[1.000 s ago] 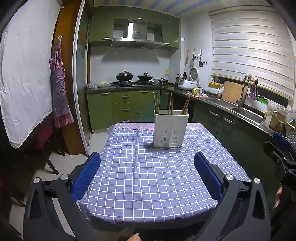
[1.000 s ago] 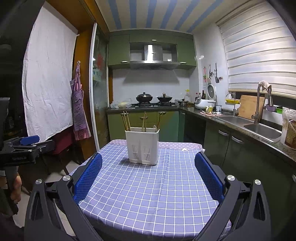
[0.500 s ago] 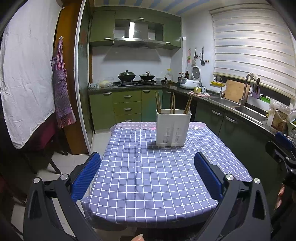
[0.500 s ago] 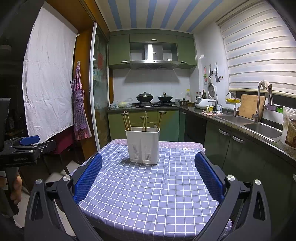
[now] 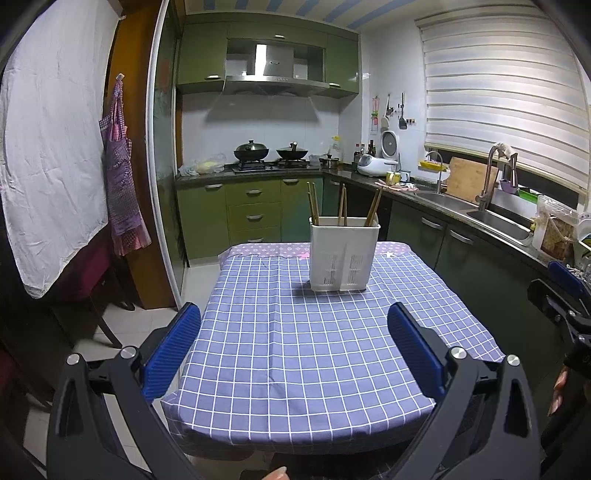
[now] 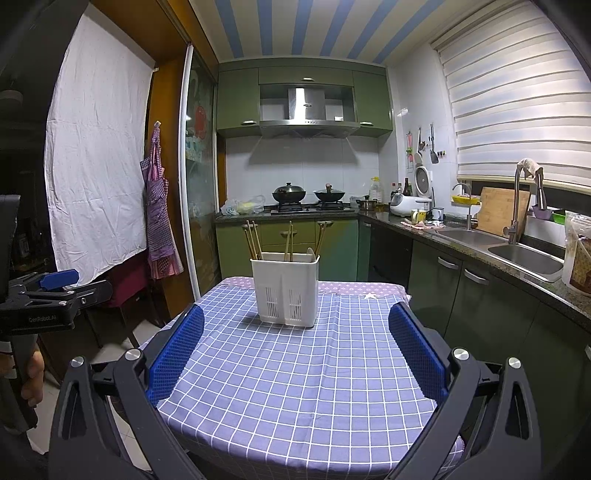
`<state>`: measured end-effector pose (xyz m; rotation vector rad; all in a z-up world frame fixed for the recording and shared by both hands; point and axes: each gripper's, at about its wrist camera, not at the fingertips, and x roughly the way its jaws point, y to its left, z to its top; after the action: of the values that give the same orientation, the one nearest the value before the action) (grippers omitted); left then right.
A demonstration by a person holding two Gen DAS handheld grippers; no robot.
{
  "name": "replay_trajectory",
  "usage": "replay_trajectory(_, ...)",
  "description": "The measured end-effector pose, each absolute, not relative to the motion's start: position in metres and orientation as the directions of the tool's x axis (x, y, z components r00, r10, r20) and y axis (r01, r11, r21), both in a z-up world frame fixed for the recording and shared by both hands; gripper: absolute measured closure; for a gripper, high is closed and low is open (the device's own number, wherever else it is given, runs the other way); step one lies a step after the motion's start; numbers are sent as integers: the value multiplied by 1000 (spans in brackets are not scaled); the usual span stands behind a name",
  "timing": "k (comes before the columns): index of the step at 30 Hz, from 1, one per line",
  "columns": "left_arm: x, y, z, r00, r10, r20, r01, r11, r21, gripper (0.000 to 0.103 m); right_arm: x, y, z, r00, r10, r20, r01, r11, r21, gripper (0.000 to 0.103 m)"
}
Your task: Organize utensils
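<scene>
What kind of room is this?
It looks like a home kitchen. There are two pots on a stove under a range hood, a sink with a tap along the counter, and chopsticks standing in a white utensil holder on the checked table.

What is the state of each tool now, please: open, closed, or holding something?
Left tool: open, holding nothing, above the near table edge.
Right tool: open, holding nothing, facing the white utensil holder.

Green kitchen cabinets [image 6: 303, 236], steel range hood [image 6: 308, 110], white tiled wall [image 6: 303, 162], striped ceiling [image 6: 314, 26], zebra blinds [image 6: 517, 110] over a steel sink [image 6: 524, 254], white sheet [image 6: 99, 155] hung left, pale tiled floor [image 5: 129, 325].
</scene>
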<state>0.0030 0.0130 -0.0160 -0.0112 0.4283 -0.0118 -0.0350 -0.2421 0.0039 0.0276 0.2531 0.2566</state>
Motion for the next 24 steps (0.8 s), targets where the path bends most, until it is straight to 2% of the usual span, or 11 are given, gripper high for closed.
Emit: replay_trajectory(24,3,16,-15,909,3,-416,1,1000,8,7,-34,-238,-1,934,254,-250,-247,967,60,4)
